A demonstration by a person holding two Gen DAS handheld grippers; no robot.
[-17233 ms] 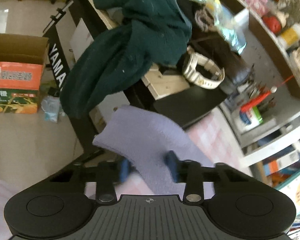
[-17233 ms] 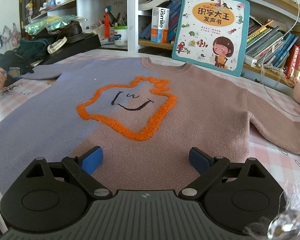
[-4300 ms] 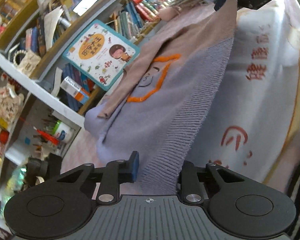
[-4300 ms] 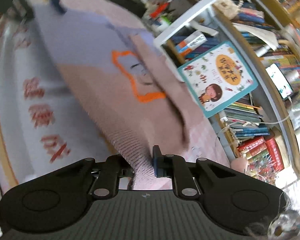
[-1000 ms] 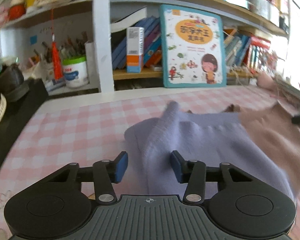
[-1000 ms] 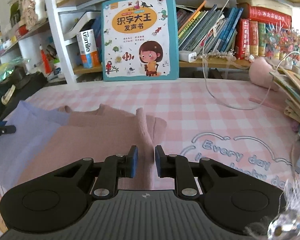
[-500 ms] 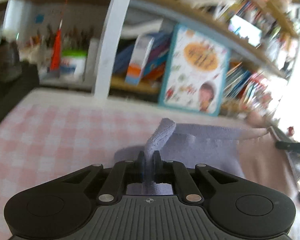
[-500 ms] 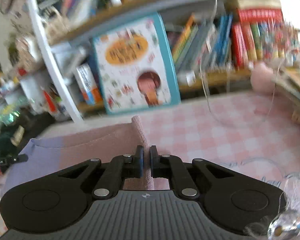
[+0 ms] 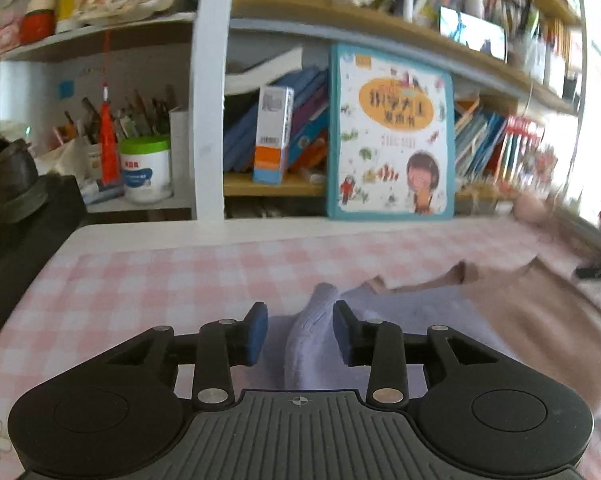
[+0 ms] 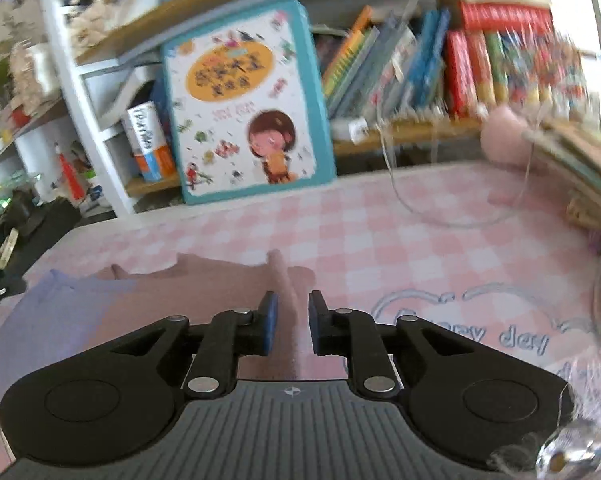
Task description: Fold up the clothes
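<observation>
Left wrist — left gripper (image 9: 300,330) jaws parted astride sweater (image 9: 312,344) ridge | right gripper (image 10: 290,320) jaws likewise — nothing gripped

Bright daylight, right-side glare, motion-blurred fisheye edges.

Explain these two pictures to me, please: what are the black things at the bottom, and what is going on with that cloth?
Each picture comes from a camera on a hand-held two-finger gripper, looking along its fingers; a person carries one in each hand. The black shapes are the grippers. The left gripper stands open around a raised ridge of the sweater's purple half. The right gripper stands open around a ridge of its brown half. Neither pinches the cloth now. The sweater lies folded on a pink checked tablecloth. Behind stands a bookshelf with a children's picture book leaning against it.
</observation>
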